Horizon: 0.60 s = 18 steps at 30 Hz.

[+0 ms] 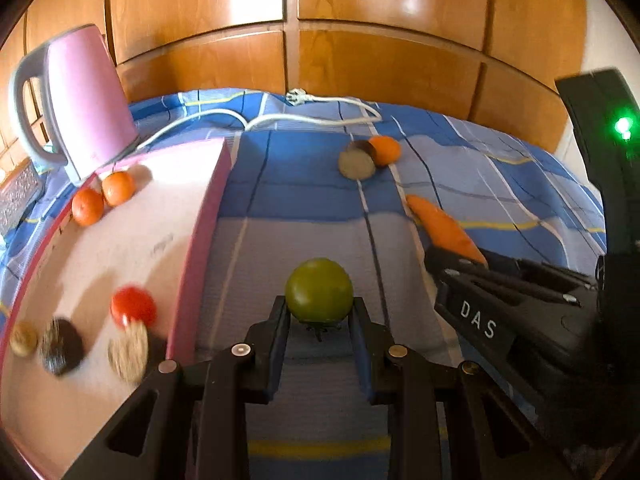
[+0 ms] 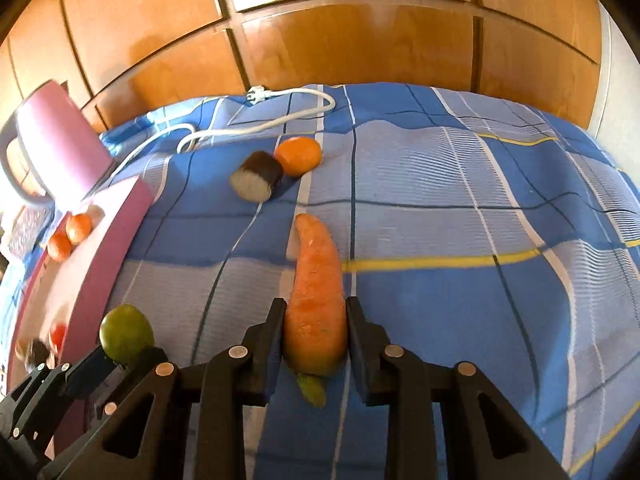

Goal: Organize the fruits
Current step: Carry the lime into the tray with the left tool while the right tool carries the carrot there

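A wooden wardrobe (image 2: 360,40) walls off the far edge of the bed (image 2: 460,200), whose blue checked cover lies wide and bare to my right. At the left edge stands a pink kettle (image 1: 92,100), its white cord (image 1: 312,118) looping along the far side. Just in front of it lies a pink-rimmed box (image 1: 200,240), its near wall rising beside my left gripper (image 1: 320,316); inside are two oranges (image 1: 102,198), a red tomato (image 1: 132,306) and blurred round pieces. My right gripper (image 2: 316,332) has its jaws pinching a carrot (image 2: 316,288), tip pointing away, over the cover's middle. My left jaws are clamped on a green tomato (image 1: 319,290), just outside the box. Beyond, an orange (image 2: 299,155) touches a dark-skinned cut piece (image 2: 256,178), with open cloth around them.
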### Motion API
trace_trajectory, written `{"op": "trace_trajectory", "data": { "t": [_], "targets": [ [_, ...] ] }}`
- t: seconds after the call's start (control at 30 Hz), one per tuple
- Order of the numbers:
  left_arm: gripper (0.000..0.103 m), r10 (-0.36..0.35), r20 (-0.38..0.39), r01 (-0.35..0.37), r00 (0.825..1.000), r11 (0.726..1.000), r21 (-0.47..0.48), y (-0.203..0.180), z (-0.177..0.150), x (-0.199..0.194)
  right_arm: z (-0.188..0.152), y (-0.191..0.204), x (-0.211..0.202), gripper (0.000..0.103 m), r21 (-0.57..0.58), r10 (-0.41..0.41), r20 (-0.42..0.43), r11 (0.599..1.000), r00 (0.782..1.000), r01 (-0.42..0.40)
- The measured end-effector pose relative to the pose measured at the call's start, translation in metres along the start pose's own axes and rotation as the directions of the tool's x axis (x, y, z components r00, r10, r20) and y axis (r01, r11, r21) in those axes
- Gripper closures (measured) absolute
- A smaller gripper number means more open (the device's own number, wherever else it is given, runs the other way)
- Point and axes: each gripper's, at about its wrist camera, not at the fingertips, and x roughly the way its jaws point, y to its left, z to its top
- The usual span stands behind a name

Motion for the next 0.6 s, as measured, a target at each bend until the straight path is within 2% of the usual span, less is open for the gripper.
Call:
{"op": "trace_trajectory", "data": {
  "t": [0.13,0.43,0.6],
  "targets": [
    [0.073,-0.002,0.019,0.002,1.0,1.0,0.027,-0.005,-0.015,-0.011,-0.014,0.004,-0.013,0.073,-0.038,-0.025,-0.003,0.999,1.0,0.024],
    [0.073,-0.046,0.078,0.041,0.996,0.997,0.07,-0.008,-0.034,-0.024,-0.031,0.005,-0.03,0.074,-0.036,-0.027,-0.009,0.999,1.0,0.026],
    [0.073,-0.088,0.094,0.085,0.992,0.996,0.034,-0.005,-0.036,-0.029,-0.036,0.005,-0.035,0.074,-0.021,-0.022,-0.004,1.0,1.0,0.022]
  ]
}}
